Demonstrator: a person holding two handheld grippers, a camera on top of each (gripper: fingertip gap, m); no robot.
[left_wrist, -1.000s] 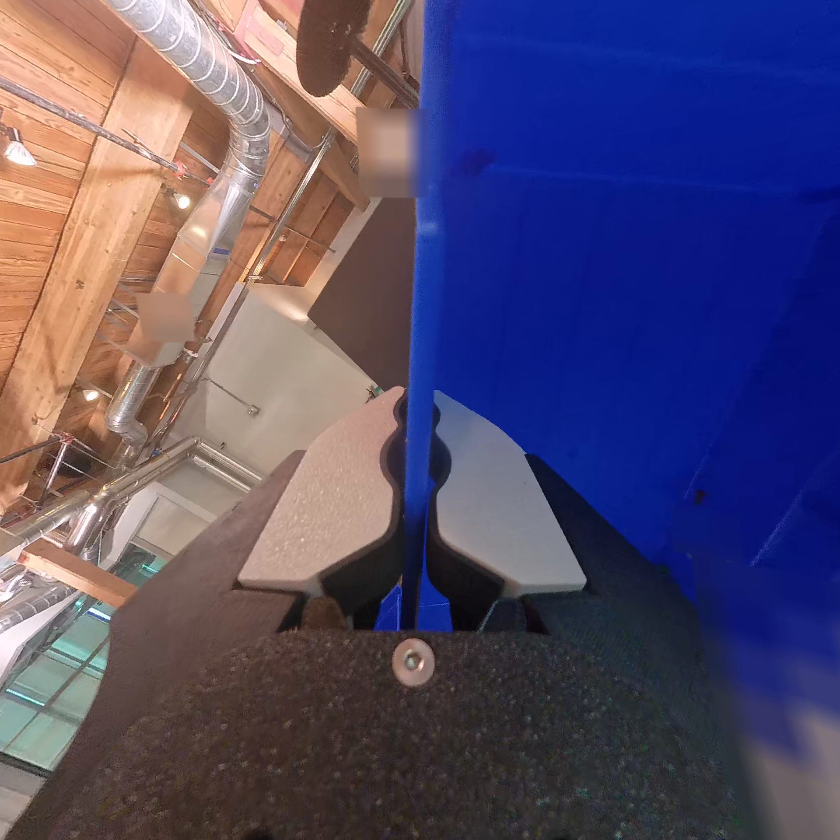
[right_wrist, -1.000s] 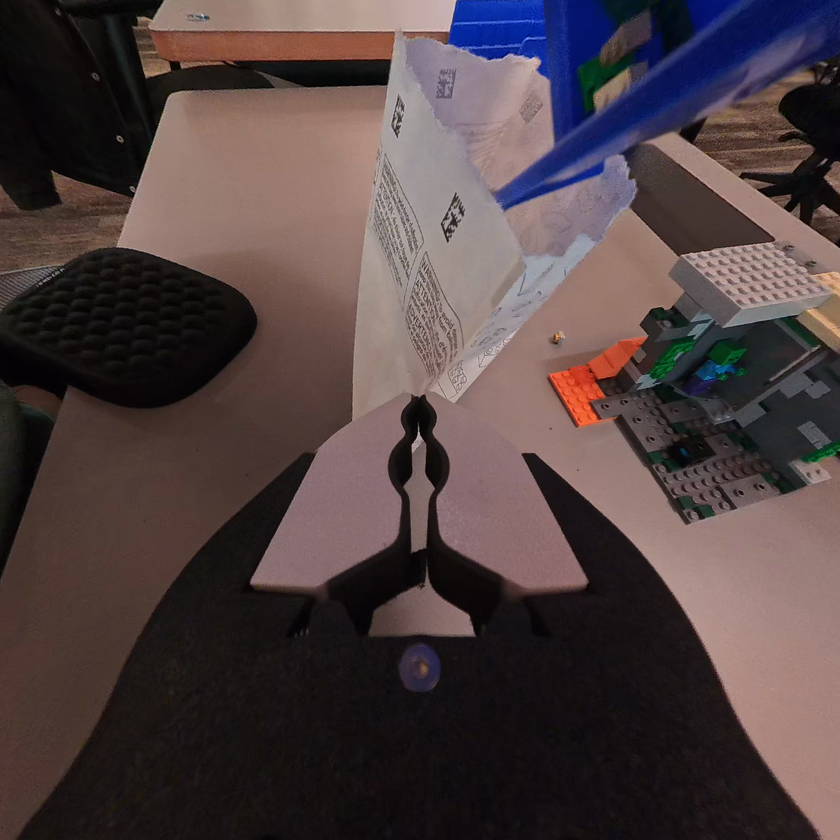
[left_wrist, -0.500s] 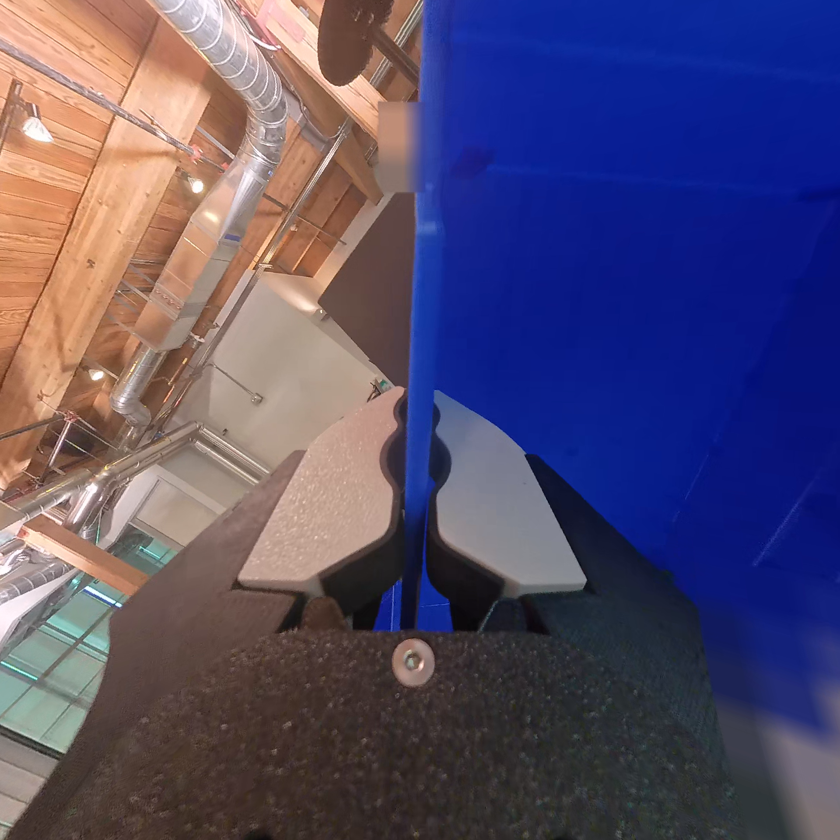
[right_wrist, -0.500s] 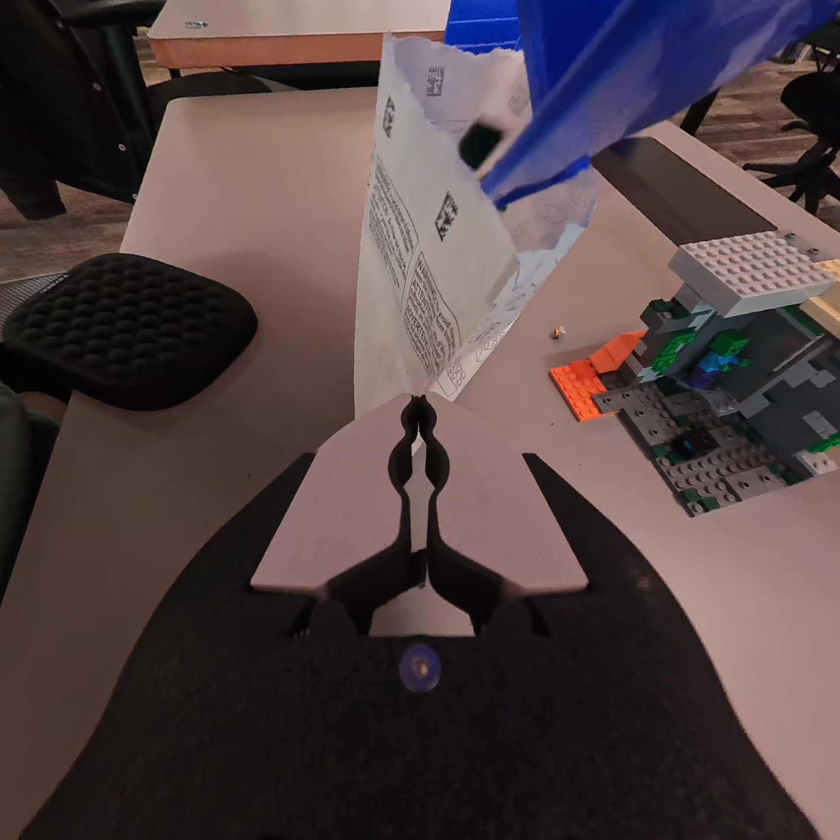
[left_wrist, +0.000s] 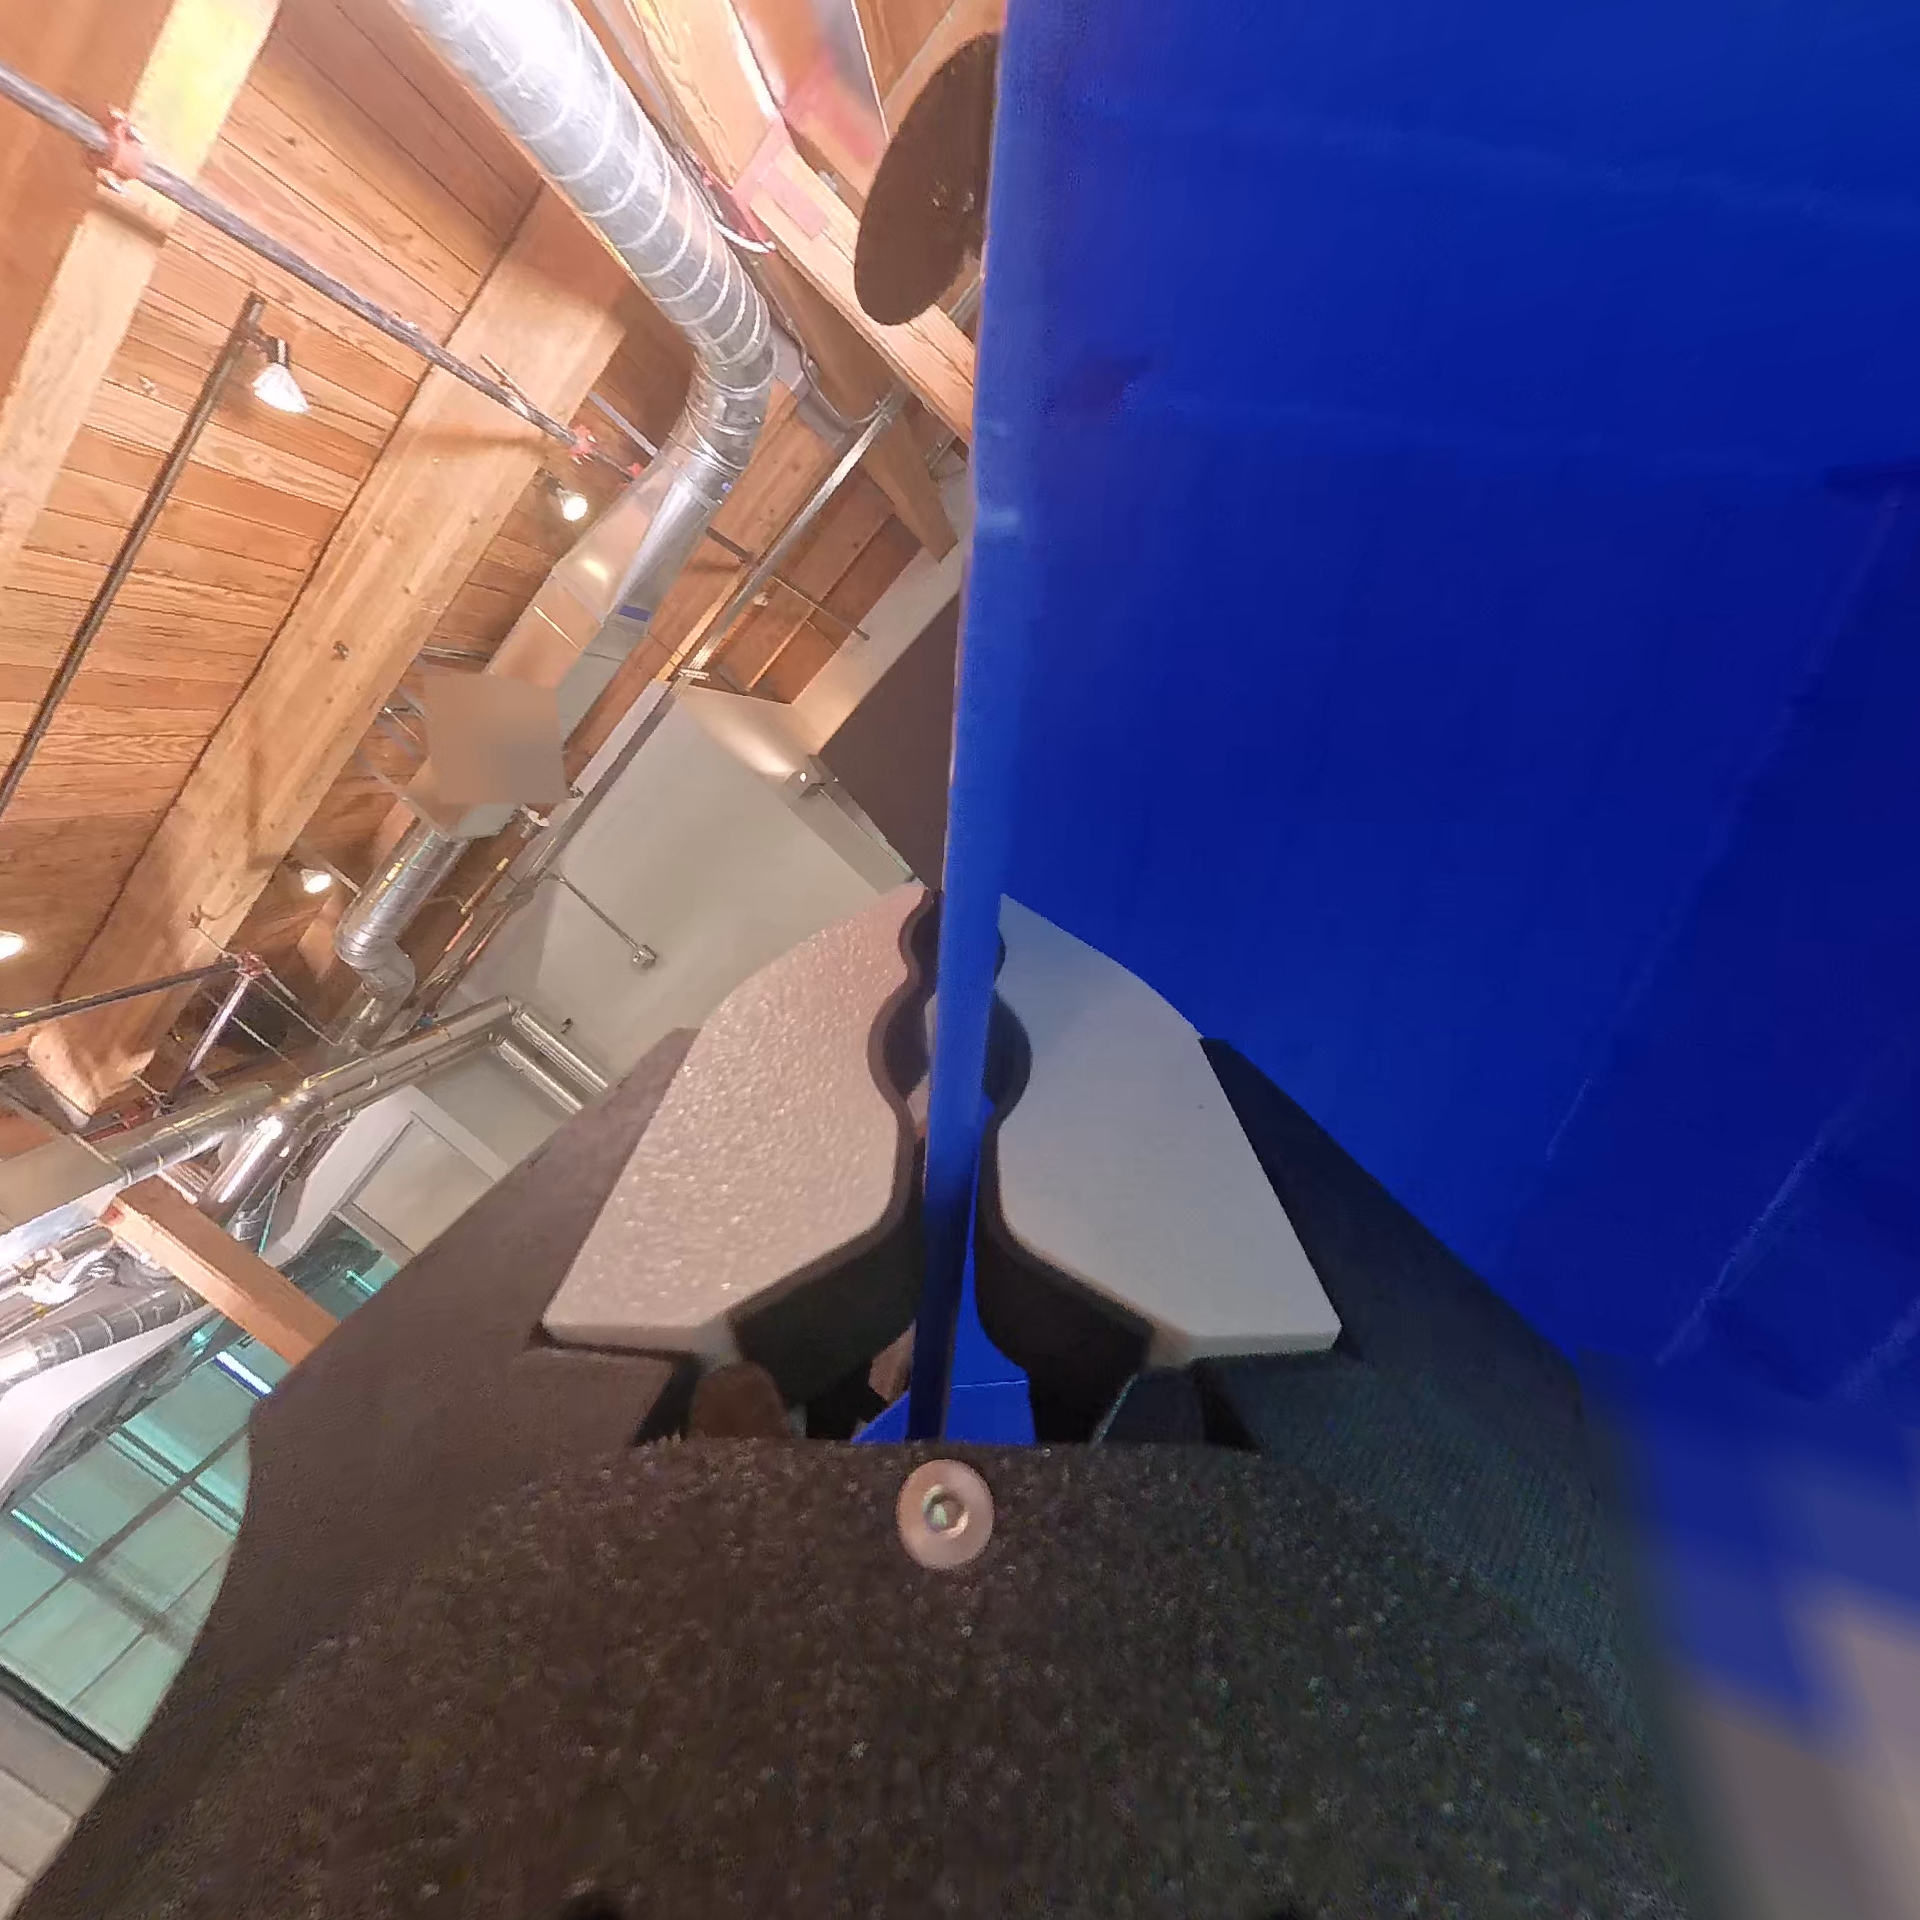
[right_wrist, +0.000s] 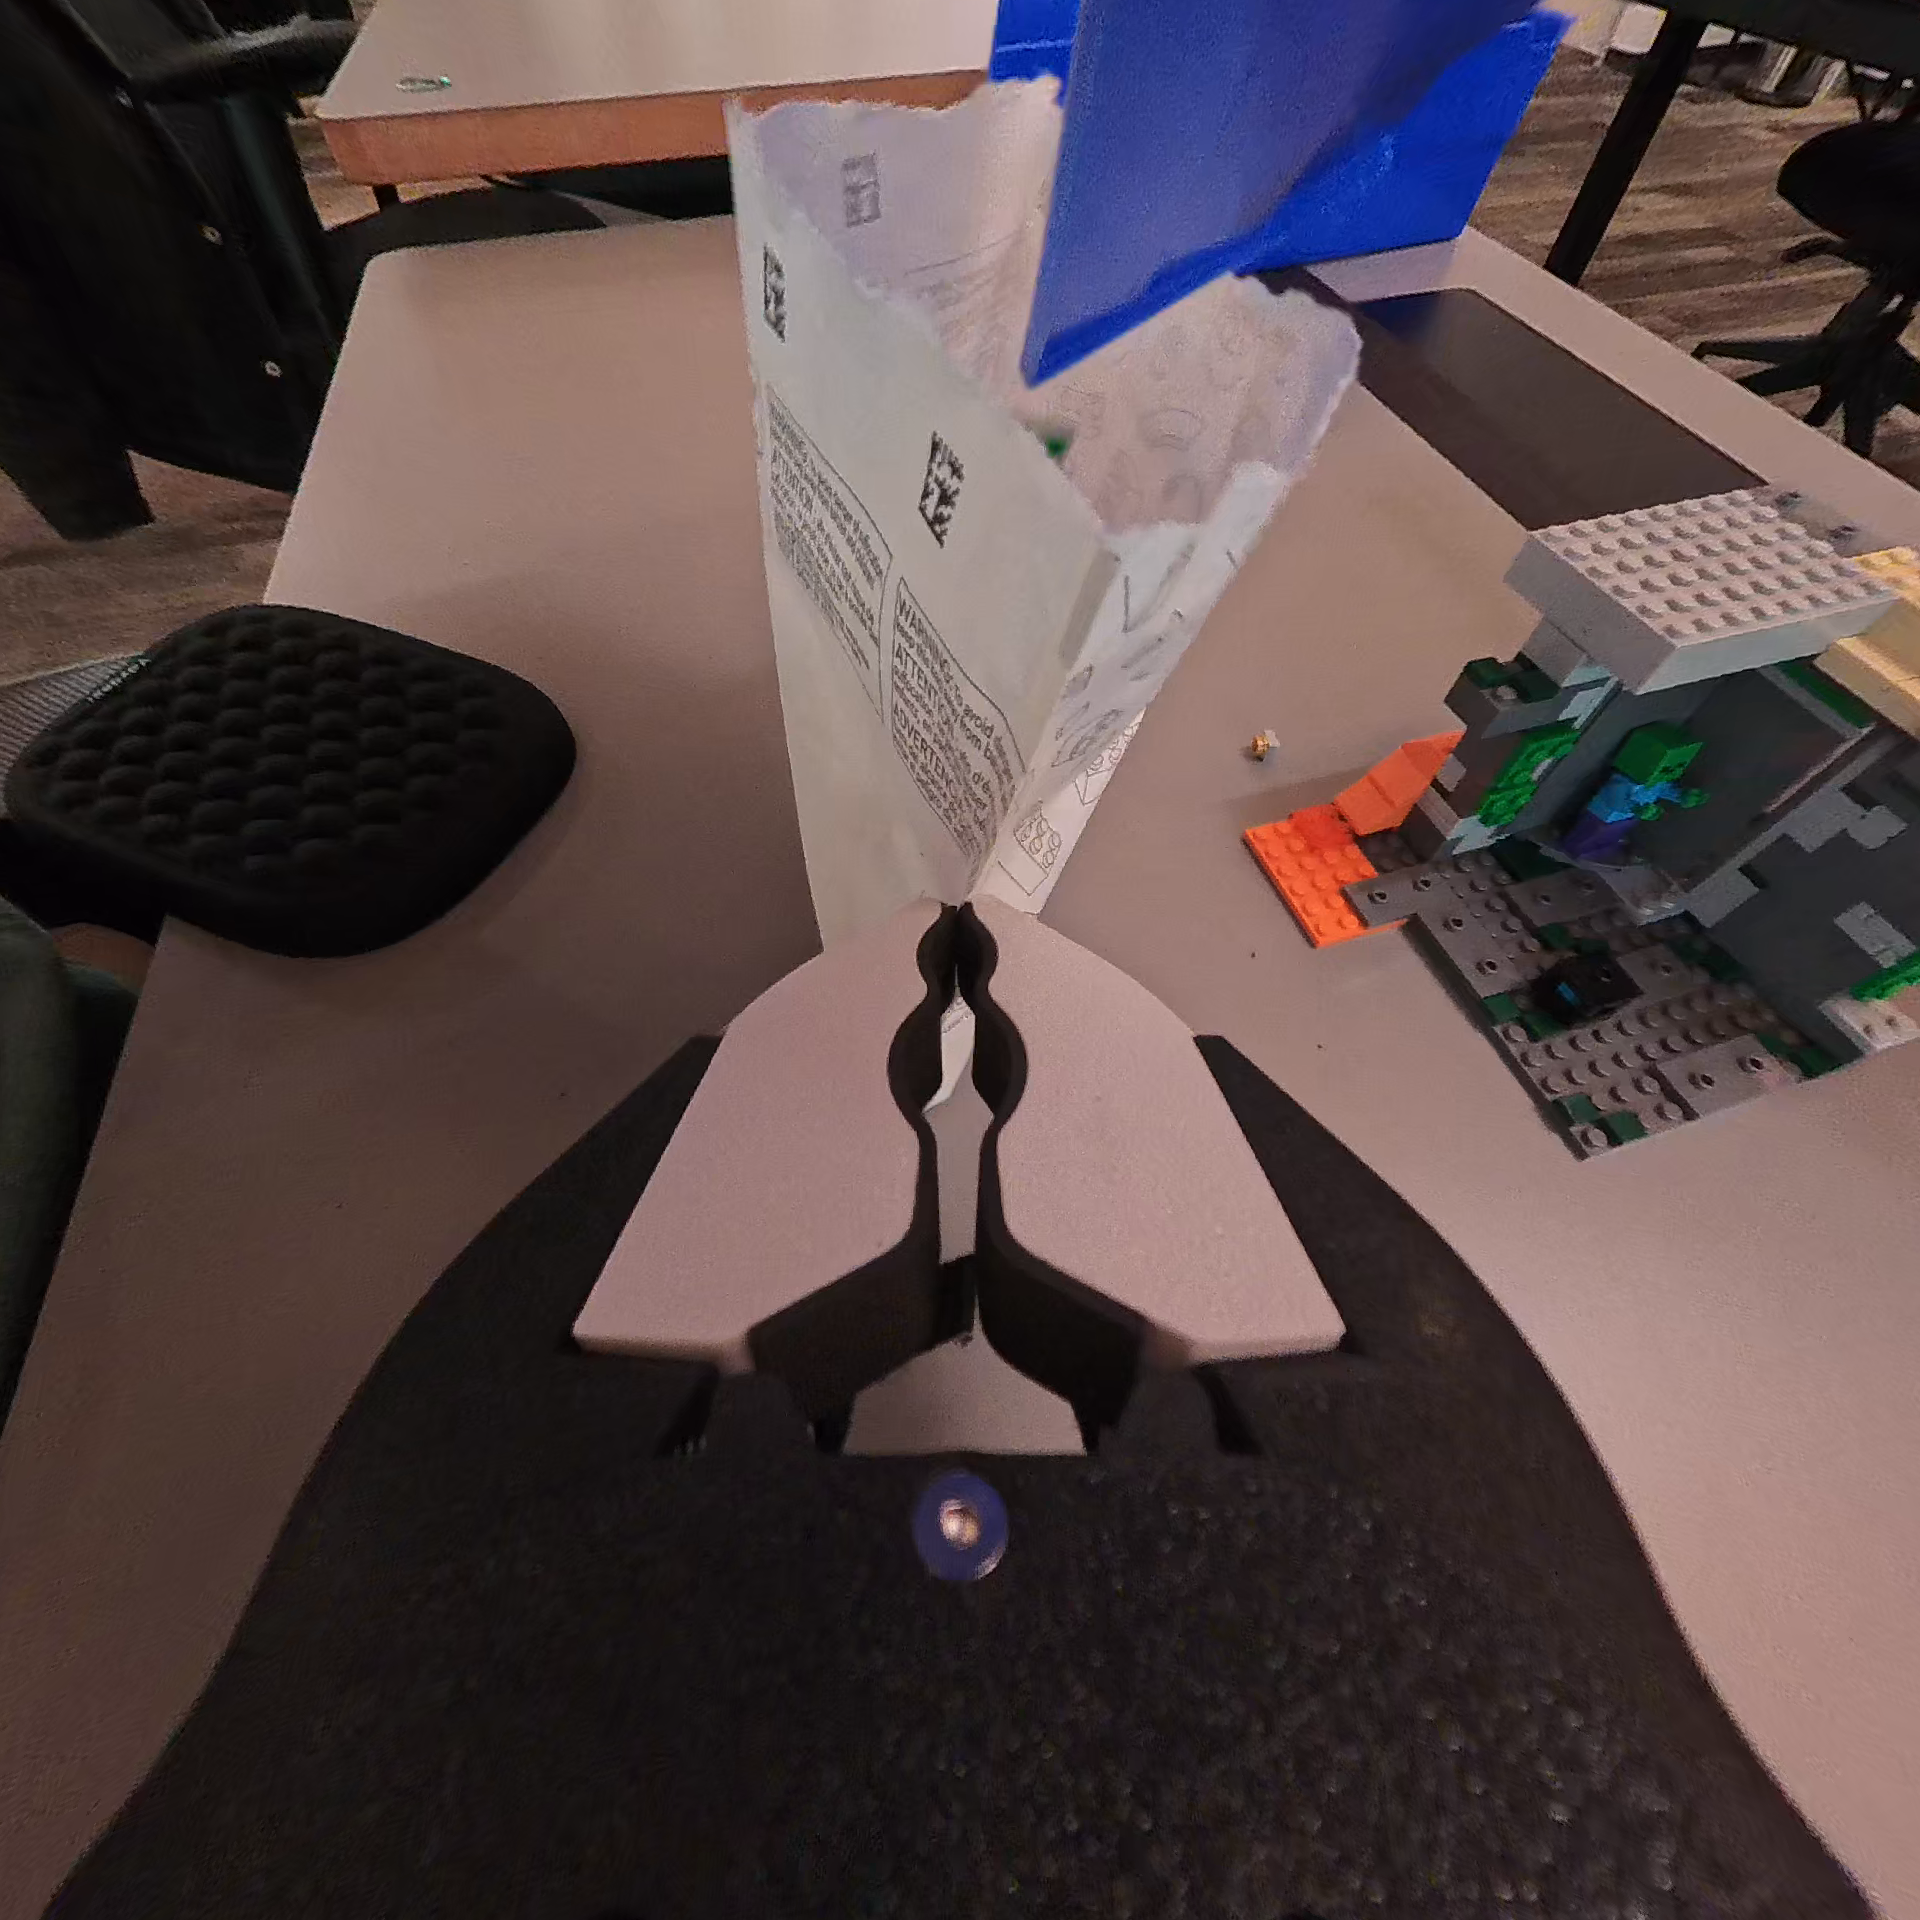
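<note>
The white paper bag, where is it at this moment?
In the right wrist view the white paper bag stands upright at centre, pinched by the right gripper above the table, its open top under the tilted blue bin.

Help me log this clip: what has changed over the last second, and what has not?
The blue bin, clamped by the left tool, tipped further over the open white paper bag; the bricks seen inside it earlier no longer show. The right tool stays shut on the bag; the brick model is unmoved.

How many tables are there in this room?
2: the grey table under the white paper bag, and a wood-edged table behind it. Others may be out of view.
</note>
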